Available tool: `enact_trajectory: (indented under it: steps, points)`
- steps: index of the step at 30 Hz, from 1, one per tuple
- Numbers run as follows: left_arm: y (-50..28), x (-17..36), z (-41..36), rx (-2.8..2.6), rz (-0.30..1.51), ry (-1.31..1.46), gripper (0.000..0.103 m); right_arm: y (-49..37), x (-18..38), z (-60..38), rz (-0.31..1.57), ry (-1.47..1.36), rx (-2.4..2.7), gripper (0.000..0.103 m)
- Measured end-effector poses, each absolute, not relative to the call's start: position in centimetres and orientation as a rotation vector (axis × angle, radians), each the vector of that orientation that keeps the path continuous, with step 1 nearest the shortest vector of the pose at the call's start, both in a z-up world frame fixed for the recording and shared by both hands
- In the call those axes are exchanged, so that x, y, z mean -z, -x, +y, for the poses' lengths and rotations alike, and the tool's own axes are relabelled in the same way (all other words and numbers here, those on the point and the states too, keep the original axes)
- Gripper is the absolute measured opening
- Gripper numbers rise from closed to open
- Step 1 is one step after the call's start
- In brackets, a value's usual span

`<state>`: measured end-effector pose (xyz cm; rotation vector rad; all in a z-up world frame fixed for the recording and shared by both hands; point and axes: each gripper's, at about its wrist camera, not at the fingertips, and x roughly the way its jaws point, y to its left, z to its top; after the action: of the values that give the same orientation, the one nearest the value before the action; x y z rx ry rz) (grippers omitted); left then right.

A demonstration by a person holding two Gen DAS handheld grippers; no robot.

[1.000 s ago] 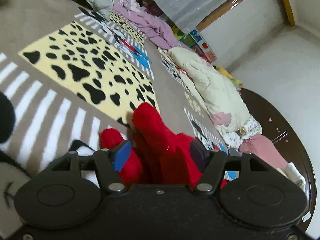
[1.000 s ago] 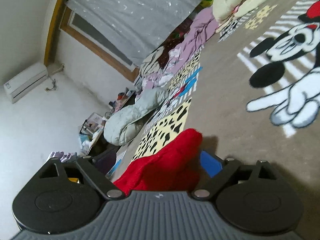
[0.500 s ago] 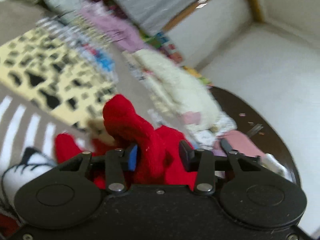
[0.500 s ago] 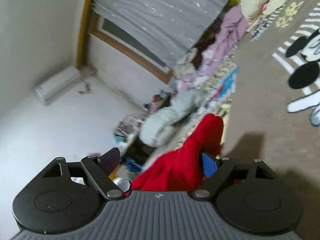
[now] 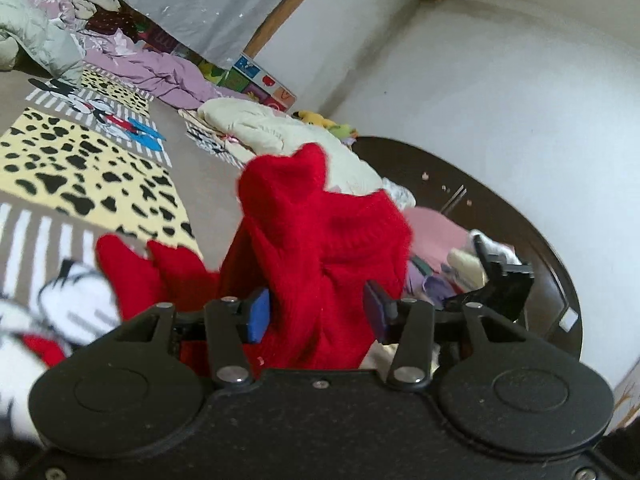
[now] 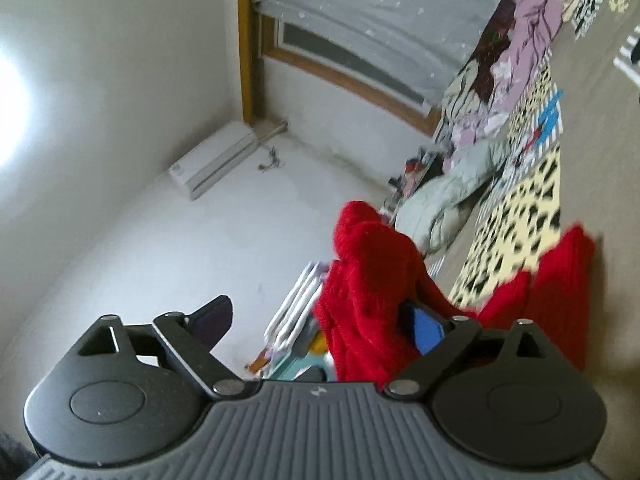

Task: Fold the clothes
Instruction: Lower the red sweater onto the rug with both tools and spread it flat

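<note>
I have the red knit garment (image 5: 320, 240) lifted off the patterned rug (image 5: 72, 168), the left tool (image 5: 316, 312) clamping a bunched fold. The right tool (image 6: 320, 320) gapes wide, cloth against one pad only. Next I'd spread it flat.

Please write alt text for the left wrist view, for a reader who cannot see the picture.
The left gripper holds a bunched red knitted garment between its blue-padded fingers, lifted above a cartoon-print, leopard-patterned rug. Behind it lie heaps of cream and purple bedding along a white wall.
</note>
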<state>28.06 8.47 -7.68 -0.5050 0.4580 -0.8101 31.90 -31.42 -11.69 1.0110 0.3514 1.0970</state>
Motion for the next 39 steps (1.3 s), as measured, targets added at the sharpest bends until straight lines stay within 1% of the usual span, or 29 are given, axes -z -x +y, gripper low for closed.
enact_trajectory:
  steps: [7,15,26,30,35,37,39]
  points:
    - [-23.4,8.6,8.9,0.786,0.489,0.493,0.047,-25.6,12.0,-32.3,0.428,-1.011,-1.078,0.099]
    - [-19.2,9.7,8.4,0.772,0.546,0.455,0.047,-20.6,12.5,-32.0,0.533,-0.951,-1.008,0.100]
    - [-13.8,11.4,7.6,0.756,0.645,0.320,0.060,-16.0,13.7,-29.4,0.718,-0.799,-0.912,0.100]
    - [-11.8,11.9,7.2,0.765,0.681,0.266,0.061,-14.2,13.8,-28.6,0.763,-0.729,-0.882,0.100]
    - [-9.6,11.5,7.7,0.735,0.689,0.251,0.063,-11.8,13.3,-28.1,0.757,-0.654,-0.849,0.100]
    - [-9.2,10.9,8.4,0.687,0.661,0.284,0.063,-11.0,12.9,-28.0,0.736,-0.626,-0.831,0.099]
    - [-9.6,10.4,9.2,0.638,0.630,0.375,0.064,-10.4,12.4,-28.3,0.687,-0.588,-0.788,0.098]
